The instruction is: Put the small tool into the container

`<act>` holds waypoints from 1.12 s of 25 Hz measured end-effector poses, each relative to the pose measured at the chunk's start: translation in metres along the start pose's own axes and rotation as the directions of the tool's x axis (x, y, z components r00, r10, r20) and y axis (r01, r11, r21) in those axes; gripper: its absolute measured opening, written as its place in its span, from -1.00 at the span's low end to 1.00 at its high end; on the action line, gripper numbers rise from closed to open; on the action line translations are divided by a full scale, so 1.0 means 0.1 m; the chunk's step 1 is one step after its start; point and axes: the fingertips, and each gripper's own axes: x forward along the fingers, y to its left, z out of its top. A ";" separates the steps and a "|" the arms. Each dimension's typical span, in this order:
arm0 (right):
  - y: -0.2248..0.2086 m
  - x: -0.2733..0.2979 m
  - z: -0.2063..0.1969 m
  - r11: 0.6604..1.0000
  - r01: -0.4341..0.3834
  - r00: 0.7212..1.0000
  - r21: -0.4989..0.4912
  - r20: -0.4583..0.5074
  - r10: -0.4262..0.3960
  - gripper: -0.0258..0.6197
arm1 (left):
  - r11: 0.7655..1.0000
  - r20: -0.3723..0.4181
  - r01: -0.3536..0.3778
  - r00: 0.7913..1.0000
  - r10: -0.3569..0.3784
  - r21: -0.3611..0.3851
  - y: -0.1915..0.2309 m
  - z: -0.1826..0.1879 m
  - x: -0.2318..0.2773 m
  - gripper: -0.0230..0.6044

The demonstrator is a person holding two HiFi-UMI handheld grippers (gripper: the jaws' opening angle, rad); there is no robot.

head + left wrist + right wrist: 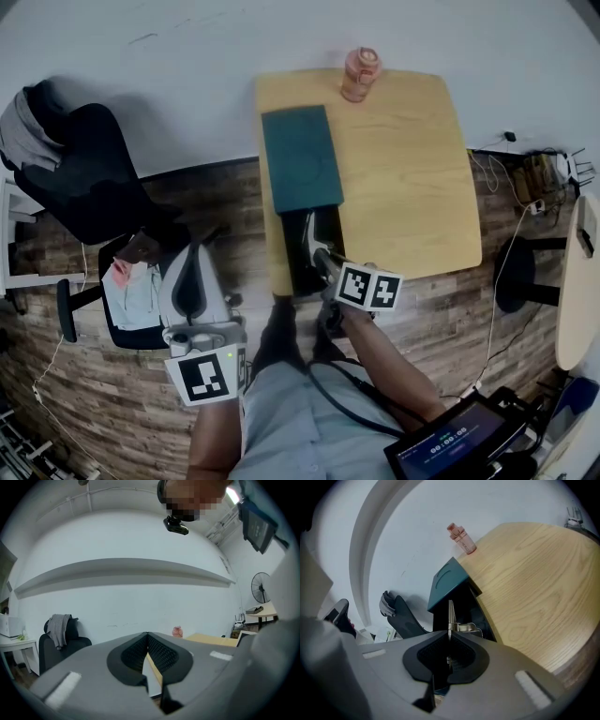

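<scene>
My right gripper [450, 636] [320, 258] is shut on a small thin metal tool [451, 616], which sticks out past the jaw tips, seen edge-on. The tool hangs over the open near end of a black container [461, 603] [302, 267] at the table's left edge. A teal lid [446, 582] [301, 157] covers the container's far part. A shiny metal piece [470, 628] shows by the tool; I cannot tell whether it belongs to it. My left gripper [147, 635] [193, 251] is shut on nothing, held low, left of the table.
A wooden table [403, 178] [534, 583] carries a pink bottle [360, 73] [461, 538] at its far edge. A black office chair [89, 173] with grey cloth stands at left. A small screen [448, 439] and cables lie on the floor at right.
</scene>
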 end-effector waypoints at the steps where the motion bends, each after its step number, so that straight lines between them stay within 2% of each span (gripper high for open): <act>1: -0.01 0.01 0.00 1.000 0.000 1.000 0.009 -0.004 0.000 -0.91 | 1.000 -0.001 -0.002 1.000 0.002 -0.003 0.01 -0.01 0.01 -0.90; 15: -0.08 0.10 0.07 0.999 0.012 0.996 0.031 -0.084 -0.010 -0.90 | 0.999 -0.003 -0.005 1.000 0.005 -0.049 0.05 -0.10 0.26 -0.89; 28: -0.05 0.33 0.14 0.999 0.016 0.995 0.035 -0.102 -0.012 -0.89 | 0.998 -0.025 -0.037 0.999 0.036 -0.055 0.31 -0.23 0.40 -0.89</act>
